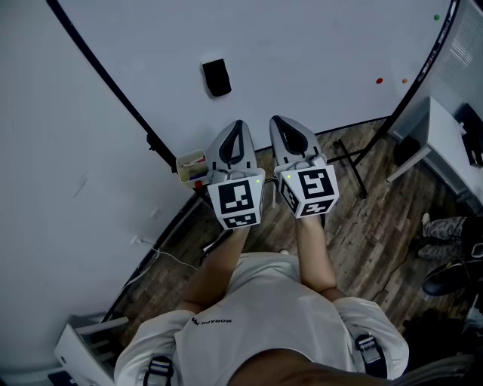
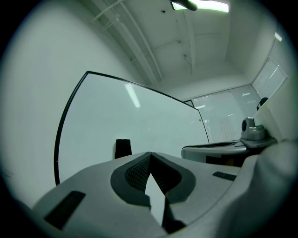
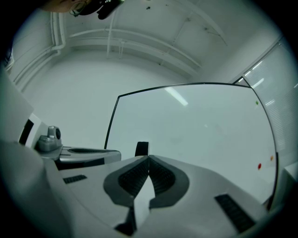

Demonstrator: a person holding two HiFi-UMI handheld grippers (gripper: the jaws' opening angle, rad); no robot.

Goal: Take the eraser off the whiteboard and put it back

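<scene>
The whiteboard (image 1: 317, 45) stands ahead of both tools, filling most of what they face. The left gripper (image 1: 238, 128) and right gripper (image 1: 281, 124) are held side by side, close together and well short of the board; each has its jaws pressed together at the tips with nothing between them. A small marker tray (image 1: 192, 167) sits just left of the left gripper. The black eraser (image 1: 216, 78) is stuck on the board ahead of the left gripper's tips, slightly to their left and apart from them. Tiny red (image 1: 379, 80), orange (image 1: 404, 80) and green (image 1: 436, 17) magnets dot the board far right of the right gripper.
</scene>
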